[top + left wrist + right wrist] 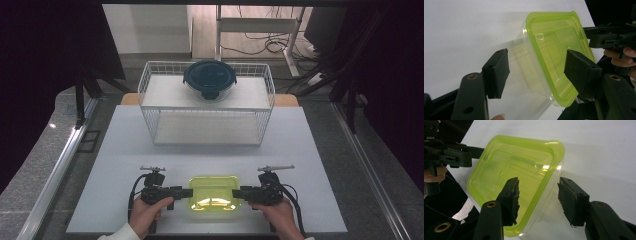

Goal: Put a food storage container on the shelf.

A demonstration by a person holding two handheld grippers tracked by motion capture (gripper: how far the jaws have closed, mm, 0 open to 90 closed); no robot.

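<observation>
High view: the white worktop point(125, 150) carries a white wire rack point(207, 102) at 12 o'clock, with a round dark-lidded glass container point(209, 79) on its upper shelf. At 6 o'clock, close to the near edge, sits a clear rectangular container with a yellow-green lid point(214, 193). The left gripper point(186, 192) addresses it from 9 o'clock and the right gripper point(238, 193) from 3 o'clock.

In the left gripper view the fingers point(496, 72) stand apart, straddling the lidded end of the container point(554, 52), one over the lid, one beside the clear wall; no contact is confirmed. In the right gripper view the fingers point(511, 197) are likewise spread either side of the lid rim point(549, 182), not yet clamped.

Judgement: the step in hand appears to be a two-sided grasp on the container. Both grippers should advance until the rim lies well between the pads, then close evenly; a clamp on the thin wall alone would likely flex or slip.

The container's contents, if any, cannot be made out. Whether the lid is latched is not discernible. The person's forearms are cut off at the lower frame edge.
</observation>
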